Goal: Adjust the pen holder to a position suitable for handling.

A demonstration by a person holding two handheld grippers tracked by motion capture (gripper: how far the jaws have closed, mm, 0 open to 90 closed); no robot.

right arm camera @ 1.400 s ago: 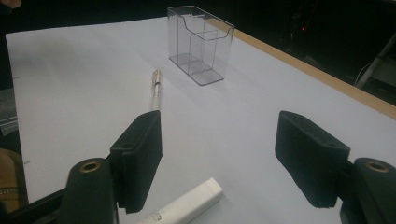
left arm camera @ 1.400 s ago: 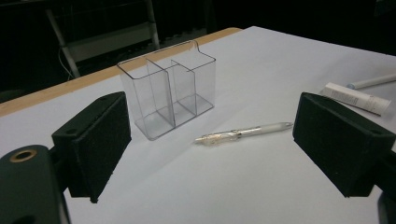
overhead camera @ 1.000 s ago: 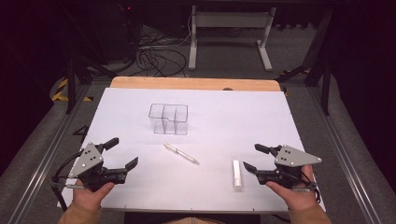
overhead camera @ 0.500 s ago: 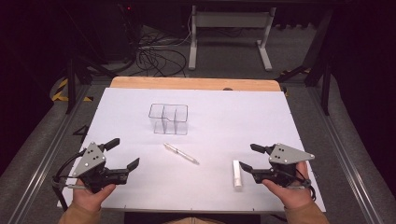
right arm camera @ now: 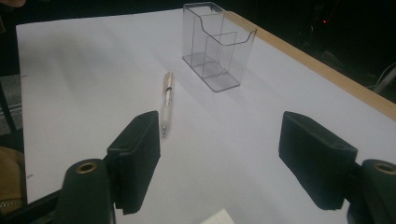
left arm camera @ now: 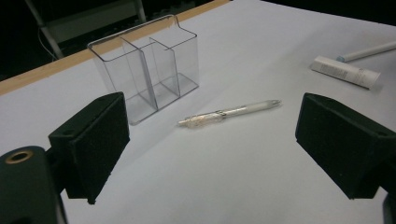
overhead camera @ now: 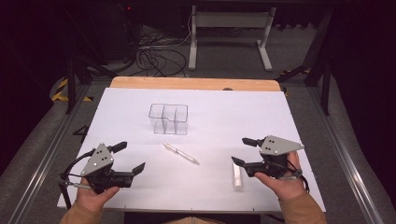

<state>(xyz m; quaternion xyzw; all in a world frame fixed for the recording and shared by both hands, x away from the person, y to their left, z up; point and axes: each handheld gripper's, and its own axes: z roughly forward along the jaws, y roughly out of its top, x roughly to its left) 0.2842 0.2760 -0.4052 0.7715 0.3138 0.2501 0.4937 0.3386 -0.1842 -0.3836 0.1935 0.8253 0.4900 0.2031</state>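
Right gripper (overhead camera: 243, 150) is held open just beside the white tube (overhead camera: 237, 174); left gripper (overhead camera: 130, 157) is held open, well apart from the pen (overhead camera: 180, 153).

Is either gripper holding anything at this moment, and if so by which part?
Nothing is held. The left gripper and right gripper are both open; the pen and white tube lie on the table.

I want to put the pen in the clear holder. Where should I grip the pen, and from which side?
Grip the pen at mid-barrel, from straight above, jaws across its width. It lies flat on the table with open space around it, so its long sides are free. The left hand-held gripper is open and slightly nearer.
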